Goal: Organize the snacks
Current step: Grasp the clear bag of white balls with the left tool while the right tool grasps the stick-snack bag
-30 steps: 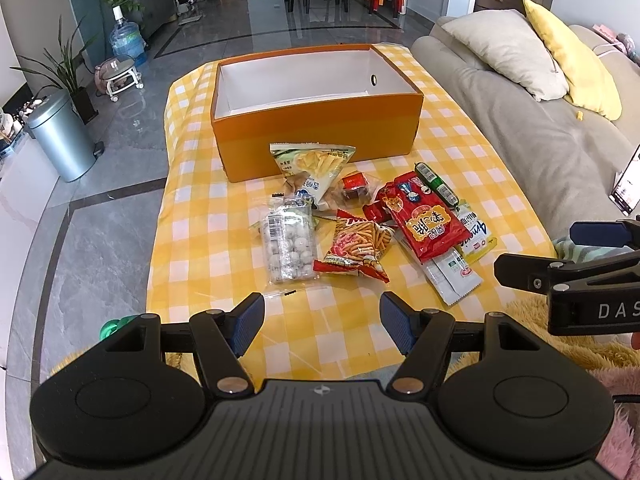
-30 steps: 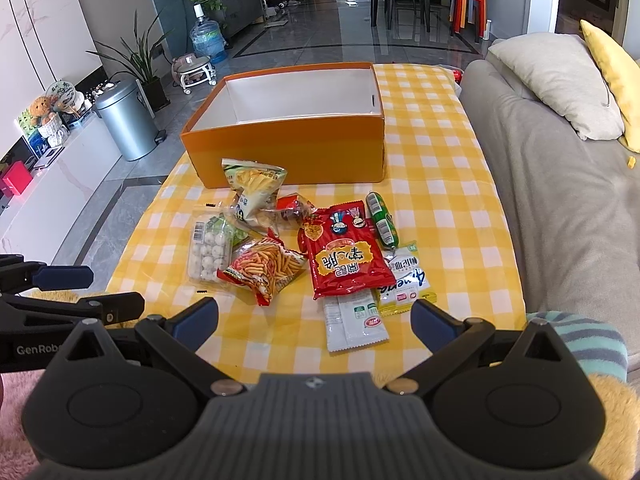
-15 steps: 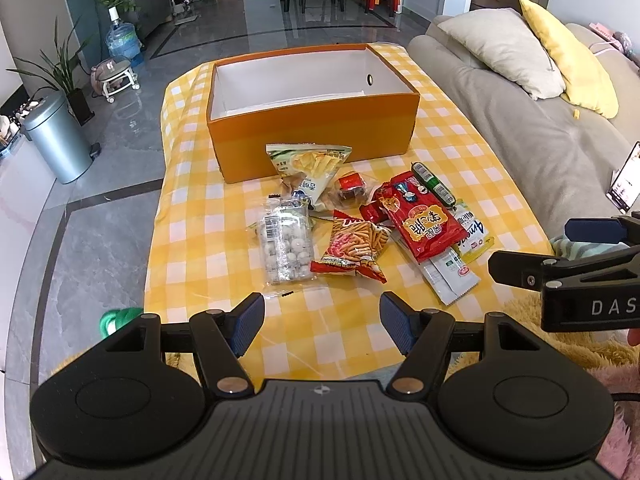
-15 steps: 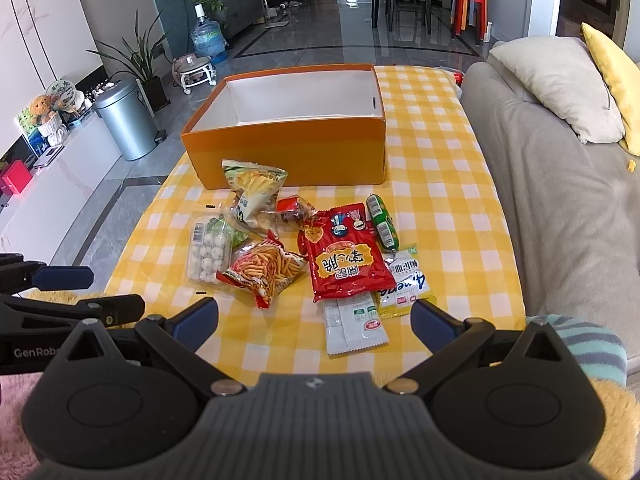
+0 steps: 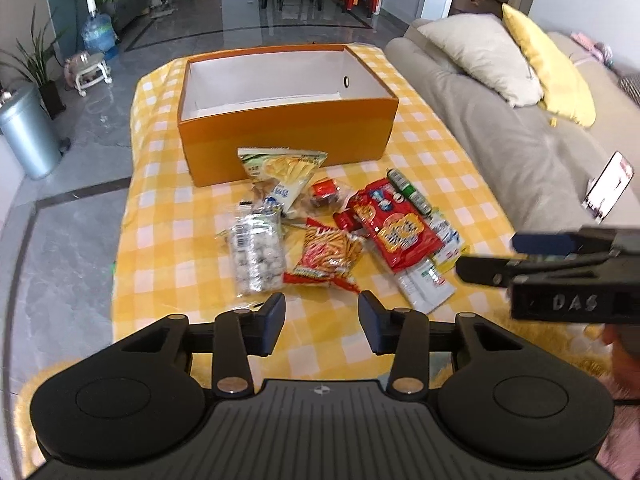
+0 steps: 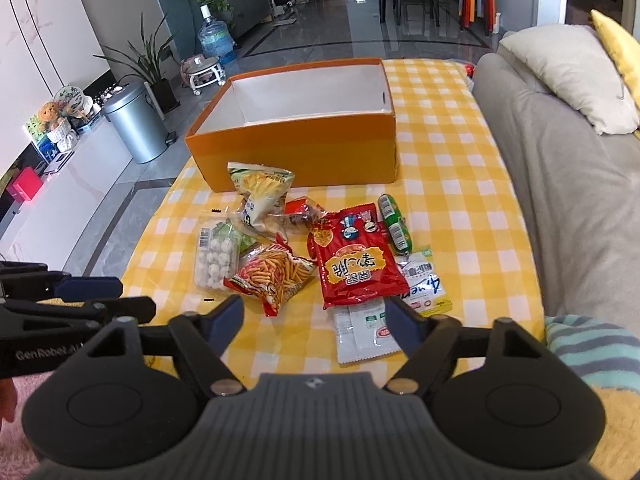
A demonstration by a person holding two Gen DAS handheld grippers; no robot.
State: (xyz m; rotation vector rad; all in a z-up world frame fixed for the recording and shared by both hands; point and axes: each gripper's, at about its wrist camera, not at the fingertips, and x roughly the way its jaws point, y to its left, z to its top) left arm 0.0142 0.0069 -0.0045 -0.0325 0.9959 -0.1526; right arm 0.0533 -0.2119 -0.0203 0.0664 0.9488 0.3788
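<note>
An empty orange box [image 5: 288, 136] [image 6: 304, 148] with a white inside stands at the far end of the yellow checked table [image 5: 168, 208] [image 6: 444, 184]. Several snack packs lie in front of it: a clear bag of white balls [image 5: 256, 252] [image 6: 214, 260], an orange stick-snack bag [image 5: 326, 258] [image 6: 276, 276], a large red bag [image 5: 396, 232] [image 6: 356, 264], a pale chip bag [image 5: 280, 172] [image 6: 258, 188], a green sausage [image 6: 394, 226], white sachets [image 5: 424, 284] [image 6: 366, 332]. My left gripper [image 5: 322, 322] is open and empty near the table's front edge. My right gripper [image 6: 314, 322] is open and empty, also seen from the side in the left wrist view [image 5: 532, 256].
A grey sofa [image 6: 568, 184] with pillows runs along the table's right side, a phone [image 5: 608, 186] lying on it. A metal bin [image 6: 134, 128] and plants stand on the floor to the left. A striped cloth [image 6: 592, 348] lies at the right front.
Both grippers have moved forward toward the snacks, which now look larger. The right gripper's jaws have narrowed somewhat but remain open.
</note>
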